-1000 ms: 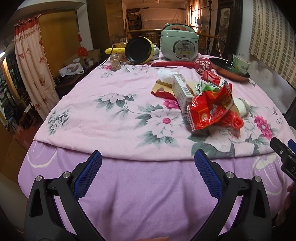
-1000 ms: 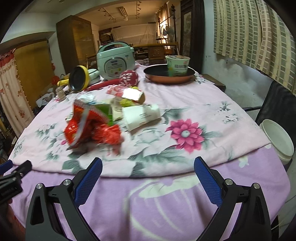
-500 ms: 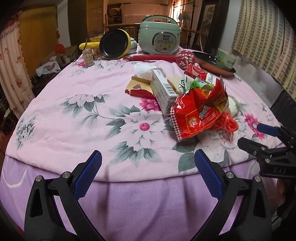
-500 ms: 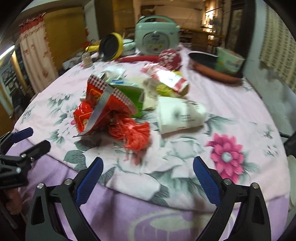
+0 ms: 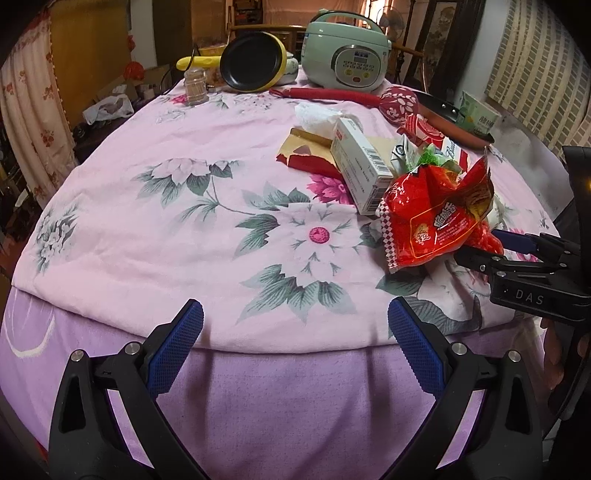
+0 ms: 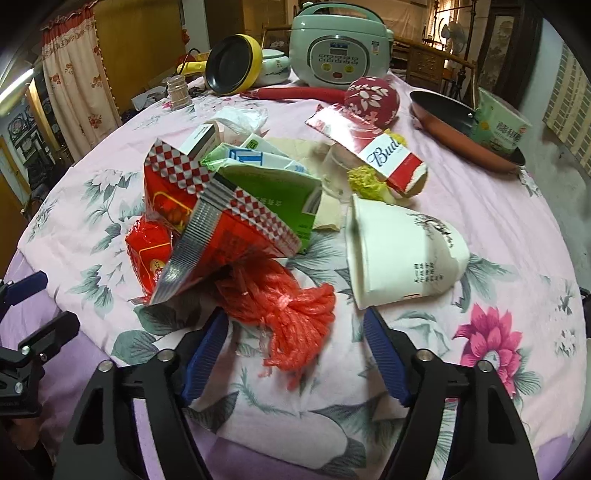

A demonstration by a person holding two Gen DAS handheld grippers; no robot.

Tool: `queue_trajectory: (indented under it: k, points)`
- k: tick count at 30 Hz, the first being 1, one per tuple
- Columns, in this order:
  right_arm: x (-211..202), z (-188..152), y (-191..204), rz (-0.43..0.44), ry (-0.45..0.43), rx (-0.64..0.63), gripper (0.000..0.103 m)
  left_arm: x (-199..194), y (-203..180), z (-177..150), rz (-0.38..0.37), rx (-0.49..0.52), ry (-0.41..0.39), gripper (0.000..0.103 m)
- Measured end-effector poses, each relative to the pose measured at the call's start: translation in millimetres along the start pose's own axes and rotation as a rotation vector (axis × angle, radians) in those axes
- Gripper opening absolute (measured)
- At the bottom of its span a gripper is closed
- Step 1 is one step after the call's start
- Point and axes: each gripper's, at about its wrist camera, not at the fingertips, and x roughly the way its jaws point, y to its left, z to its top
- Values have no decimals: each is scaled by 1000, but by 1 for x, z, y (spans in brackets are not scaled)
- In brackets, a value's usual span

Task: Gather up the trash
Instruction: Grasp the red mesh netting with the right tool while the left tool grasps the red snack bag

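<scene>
A pink cloth (image 6: pixel 498 236) with grey-green leaves and magenta flowers covers the table. The snack bag (image 6: pixel 221 225) is red with checkered edges, the net (image 6: pixel 291 314) orange-red, the paper cup (image 6: pixel 402 254) white, and the rice cooker (image 6: pixel 340 44) at the top is mint green.

Your room is dim and warm-toned; the brightest light comes from a window (image 5: pixel 373 11) at twelve o'clock behind the rice cooker (image 5: pixel 349 55), slightly blown out. Shadows on the pink floral cloth (image 5: pixel 184 206) are soft. Both fisheye views bend hard toward black corners. The red mesh netting (image 6: pixel 291 314) in your right view is slightly motion-smeared; the red snack bag (image 5: pixel 436 218) shows glare.
</scene>
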Motion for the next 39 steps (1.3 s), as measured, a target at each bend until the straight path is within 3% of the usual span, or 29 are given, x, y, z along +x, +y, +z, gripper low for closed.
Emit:
queue_trajectory:
  k: [3, 7, 11, 15, 21, 30, 34, 39]
  points:
    - [3, 2, 2, 10, 1, 3, 70, 4, 2, 0, 1, -22, 29, 96]
    - [7, 1, 3, 28, 10, 13, 36, 3, 1, -2, 17, -23, 32, 96]
    - [-4, -5, 1, 42, -21, 37, 24, 6, 1, 0, 32, -27, 57, 96]
    - [-21, -17, 0, 50, -78, 58, 23, 6, -4, 4, 34, -32, 65, 96]
    - [-32, -37, -18, 66, -114, 157, 23, 1, -33, 16, 37, 51, 11, 96]
    - [-22, -50, -47, 166, -157, 268, 23, 16, -70, 40, 34, 123, 40, 96]
    - [-17, -51, -60, 257, -162, 323, 23, 17, -82, 38, 15, 166, 46, 96]
    - [-21, -52, -63, 275, -187, 331, 23, 15, -94, 35, -17, 217, 23, 96]
